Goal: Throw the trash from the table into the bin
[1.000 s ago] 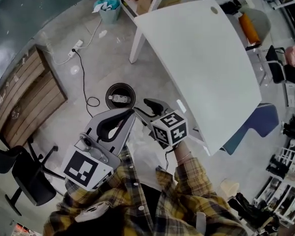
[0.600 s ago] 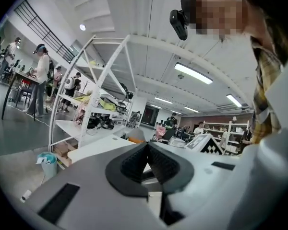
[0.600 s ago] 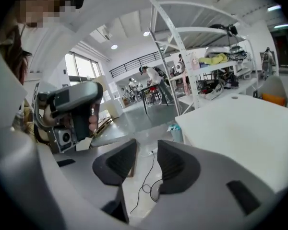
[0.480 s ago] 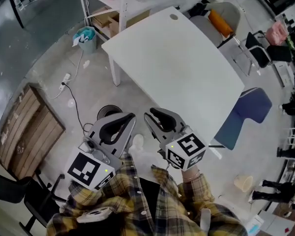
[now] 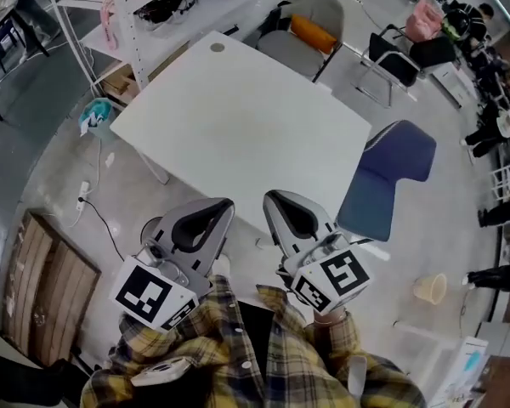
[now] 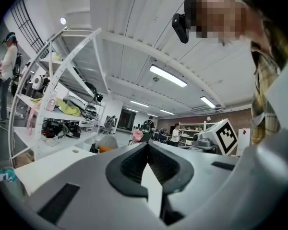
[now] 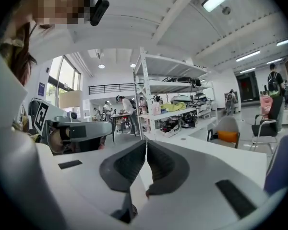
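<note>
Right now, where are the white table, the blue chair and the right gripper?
white table (image 5: pixel 238 134), head view, bare middle of its top.
blue chair (image 5: pixel 391 164), head view, its blue shell.
right gripper (image 7: pixel 145 143), right gripper view, where its shut fingertips meet.

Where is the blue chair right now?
In the head view, the blue chair is on the right side, beside the right edge of the white table and nearer to us than the grey chair with the orange cushion.

Blue chair (image 5: pixel 387 168), grey chair (image 5: pixel 323 8) (orange cushion), white shelving (image 5: pixel 134 49), wooden pallet (image 5: pixel 47 279)
</note>
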A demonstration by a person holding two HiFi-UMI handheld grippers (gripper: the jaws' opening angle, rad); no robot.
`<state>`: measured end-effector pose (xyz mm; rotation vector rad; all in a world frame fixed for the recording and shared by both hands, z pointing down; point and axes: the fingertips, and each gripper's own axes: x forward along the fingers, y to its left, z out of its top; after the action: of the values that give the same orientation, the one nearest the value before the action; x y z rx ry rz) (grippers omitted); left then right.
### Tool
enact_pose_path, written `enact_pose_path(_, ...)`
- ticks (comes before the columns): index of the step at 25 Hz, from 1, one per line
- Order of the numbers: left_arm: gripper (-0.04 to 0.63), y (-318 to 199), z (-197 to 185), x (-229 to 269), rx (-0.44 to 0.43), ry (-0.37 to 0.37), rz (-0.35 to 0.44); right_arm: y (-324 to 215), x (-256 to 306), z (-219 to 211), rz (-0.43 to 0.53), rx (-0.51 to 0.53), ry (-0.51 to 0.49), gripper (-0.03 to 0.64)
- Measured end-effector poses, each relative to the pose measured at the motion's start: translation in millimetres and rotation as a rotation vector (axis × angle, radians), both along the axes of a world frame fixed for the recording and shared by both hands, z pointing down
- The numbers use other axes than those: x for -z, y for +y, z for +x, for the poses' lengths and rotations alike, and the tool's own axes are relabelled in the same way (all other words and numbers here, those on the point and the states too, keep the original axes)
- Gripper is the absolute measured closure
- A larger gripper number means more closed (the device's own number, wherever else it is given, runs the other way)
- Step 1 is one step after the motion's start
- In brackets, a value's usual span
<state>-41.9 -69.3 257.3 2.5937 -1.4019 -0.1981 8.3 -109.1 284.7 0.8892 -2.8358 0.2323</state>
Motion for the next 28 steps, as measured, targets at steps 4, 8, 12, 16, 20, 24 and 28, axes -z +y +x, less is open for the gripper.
enact_pose_path(4,0.588,-14.6,42.9,5.4,-0.088,-0.010,0.011,-8.2,8.9,40.9,0.034,-0.073,-0.015,0.618)
enact_pose_path(8,0.588,-22.3,83.3,10.4,-0.179,-0.023,0.017,-10.5,13.7,79.4,0.044,-0.157,-0.035,0.618)
enact_pose_path(12,0.588,-23.6,116.2,13.6,-0.256,-0.037,0.022,-8.7,16.4,111.7,0.042,-0.237,-0.049,0.618)
enact_pose_path(16,0.588,-22.9,139.2,15.8,-0.316,-0.043,0.024,-5.5,19.0,134.8,0.046,-0.293,-0.044,0.618)
enact_pose_path(20,0.588,-24.1,152.3,16.5,-0.355,-0.048,0.028,-4.2,17.1,147.3,0.048,-0.331,-0.034,0.618)
enact_pose_path(24,0.588,-26.4,156.5,15.7,-0.371,-0.047,0.028,-5.2,15.4,150.5,0.053,-0.352,-0.021,0.618)
enact_pose_path(28,0.588,-29.7,153.4,12.8,-0.373,-0.050,0.021,-8.0,15.6,149.8,0.052,-0.366,-0.015,0.618)
